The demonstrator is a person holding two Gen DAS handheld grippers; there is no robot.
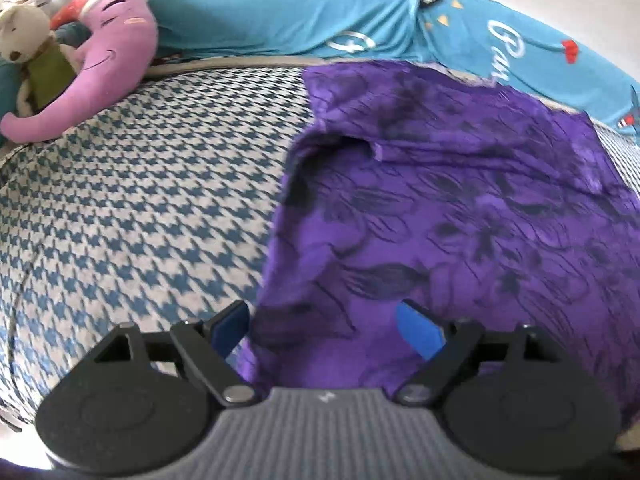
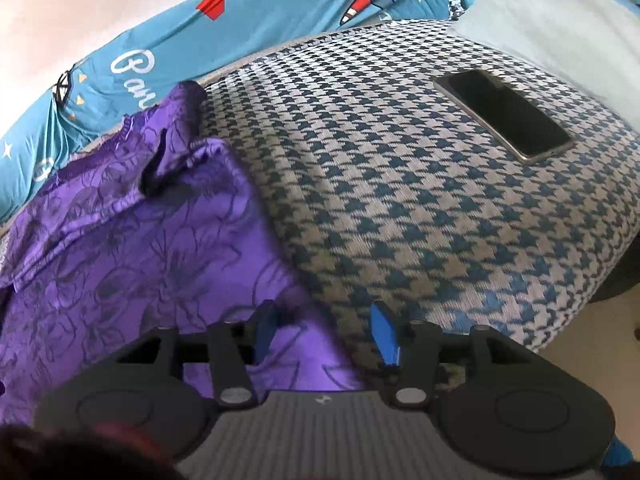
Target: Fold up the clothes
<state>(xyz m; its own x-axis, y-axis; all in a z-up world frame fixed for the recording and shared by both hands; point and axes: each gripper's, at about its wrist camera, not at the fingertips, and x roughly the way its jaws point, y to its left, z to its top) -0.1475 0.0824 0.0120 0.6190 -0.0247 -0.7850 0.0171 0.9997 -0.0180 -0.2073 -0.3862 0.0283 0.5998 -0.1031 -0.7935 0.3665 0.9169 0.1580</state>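
**Purple garment flat on the bed, both grippers released at its near edge**

Purple garment (image 1: 460, 208) lies spread on the houndstooth bed cover (image 1: 140, 184), dark floral print, some wrinkles, one fold ridge across its upper part.

Left gripper (image 1: 326, 320): jaws spread wide, nothing between them. Blue pads (image 1: 420, 330) straddle the garment's near left edge, one fingertip over the bed cover, the other over purple cloth. Contact with the cloth: cannot tell.

Right gripper (image 2: 326, 332): jaws also apart, nothing grasped. Straddles the garment's right edge, left fingertip over purple cloth (image 2: 120, 240), right one over the houndstooth cover (image 2: 420, 220).

Further out:
- Left wrist view: pink plush toy (image 1: 104, 60) at the far left of the bed, a cream plush bear (image 1: 24, 32) leaning against it. Both well apart from the garment.
- Right wrist view: black phone (image 2: 502, 114) lying flat, screen up, on the cover to the right, well clear of the garment. Pale pillow (image 2: 560, 20) beyond it.
- Blue printed sheet (image 1: 280, 20) with stars and planes runs along the far side of the bed, garment's far edge just beside it.
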